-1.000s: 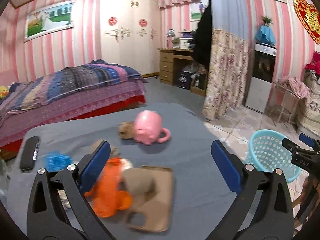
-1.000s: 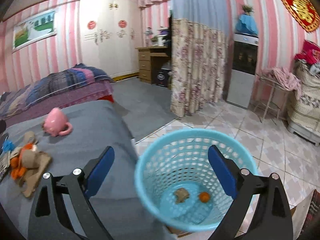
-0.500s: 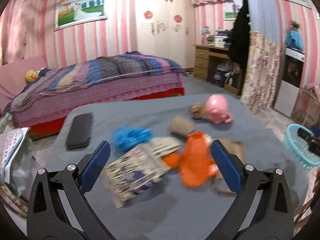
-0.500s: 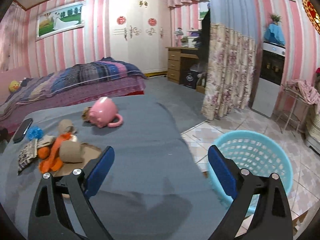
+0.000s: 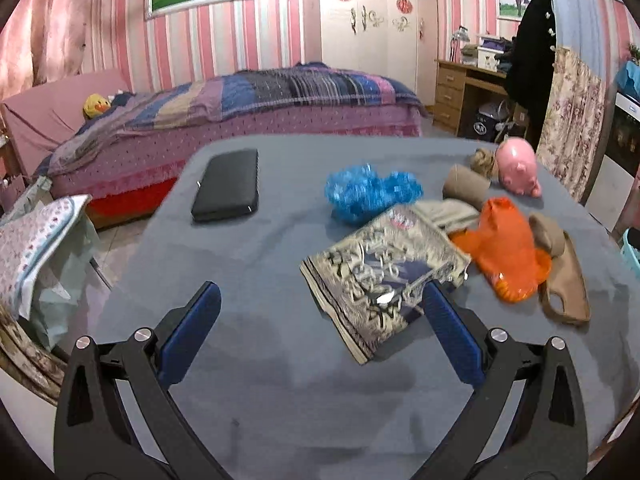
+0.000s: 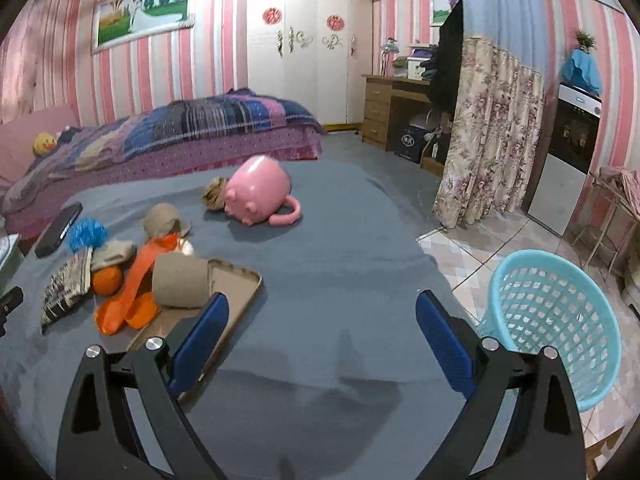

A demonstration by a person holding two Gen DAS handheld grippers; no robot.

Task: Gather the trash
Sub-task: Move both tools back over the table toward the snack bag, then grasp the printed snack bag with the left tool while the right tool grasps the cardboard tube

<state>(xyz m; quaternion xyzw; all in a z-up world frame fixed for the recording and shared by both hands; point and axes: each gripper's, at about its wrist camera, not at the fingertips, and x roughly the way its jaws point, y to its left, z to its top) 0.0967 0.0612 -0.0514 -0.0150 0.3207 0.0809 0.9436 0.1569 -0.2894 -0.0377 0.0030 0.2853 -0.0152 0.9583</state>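
Pink-striped walls and a bed stand behind a desk point(image 5: 256, 360) draped in grey-blue cloth, where the litter lies in one heap. In the left wrist view the left gripper point(image 5: 320, 320) hangs low over the near part of the desk with its jaws spread wide and nothing between them; a printed paper packet point(image 5: 380, 268) lies just ahead and to the right, its long axis running from near right to far left, its near corner almost at the right jaw. Beyond it sit a blue crumpled wrapper point(image 5: 368, 194), an orange plastic bag point(image 5: 504, 252) and what looks like a brown paper roll point(image 5: 464, 186), though blur makes that uncertain. The right gripper point(image 6: 320, 328), jaws equally wide and empty, hovers over bare cloth, with the heap off to its left and the turquoise basket point(image 6: 556, 320) on the floor to its right. Judging by this, the left hand is nearer the packet and need only shift right and forward
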